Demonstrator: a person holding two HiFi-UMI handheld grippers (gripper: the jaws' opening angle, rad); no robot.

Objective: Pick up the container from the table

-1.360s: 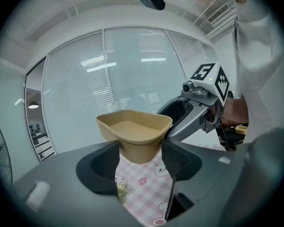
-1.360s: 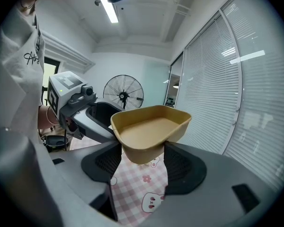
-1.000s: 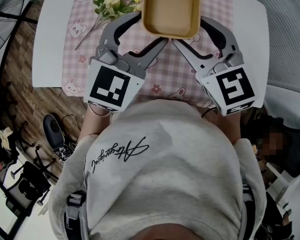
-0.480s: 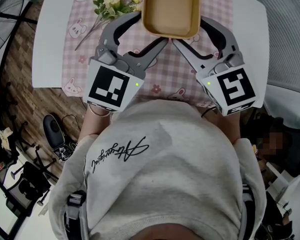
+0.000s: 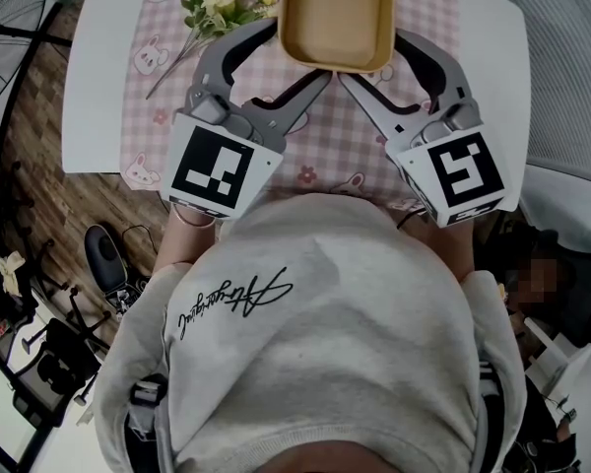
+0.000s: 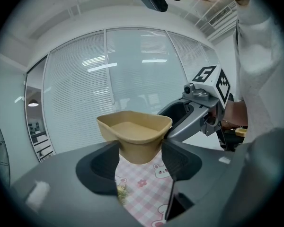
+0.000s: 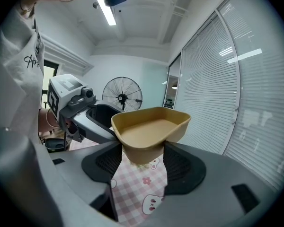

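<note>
Container (image 5: 337, 18) aloft over table (image 5: 97, 87), clamped between left tongs (image 6: 140, 159) and right tongs (image 7: 141, 161); nothing shifted since earlier.

Office-type room. Indicators: glazed wall with blinds (image 6: 142, 74), ceiling strip light (image 7: 107, 9), 1 pedestal fan (image 7: 122, 95), wood-pattern floor (image 5: 34, 175), white table (image 5: 94, 97), and equipment stands (image 5: 49, 348) beside the table's left edge.

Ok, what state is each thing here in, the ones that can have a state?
container: empty, upright, held clear of the table.
left hand-held gripper: shut on one container corner.
right hand-held gripper: shut on the other near corner.
flowers: lying flat on the checked cloth.
</note>
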